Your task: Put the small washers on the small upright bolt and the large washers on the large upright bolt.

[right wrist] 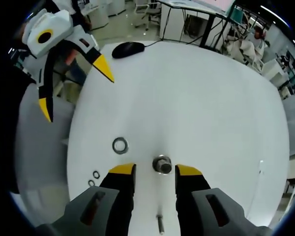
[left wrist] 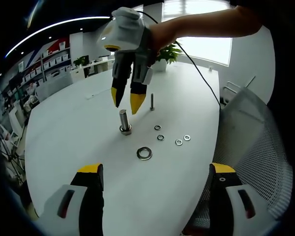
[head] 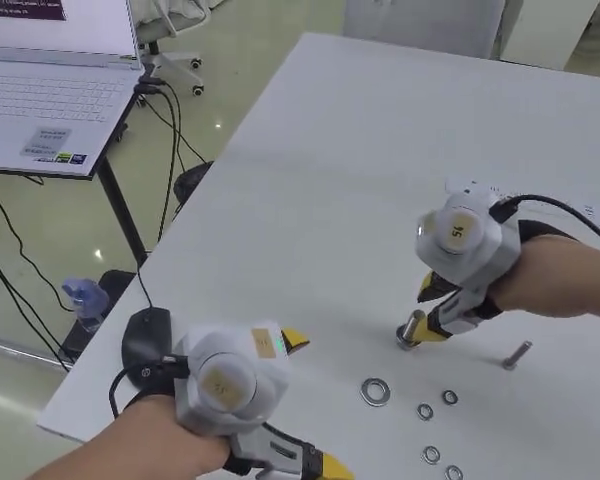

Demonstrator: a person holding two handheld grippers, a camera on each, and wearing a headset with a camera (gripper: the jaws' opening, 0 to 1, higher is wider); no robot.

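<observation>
Left gripper: wide open, nothing in it, hanging over the near end of the desk.
Right gripper: released too, jaws sitting either side of the large bolt; can't tell if they touch it.
Large bolt: upright on the desk.
Small bolt: upright as well, standing apart from the large one.
Large washer: flat on the desk, near the large bolt.
Small washers: four, lying loose just beside the large washer.
</observation>
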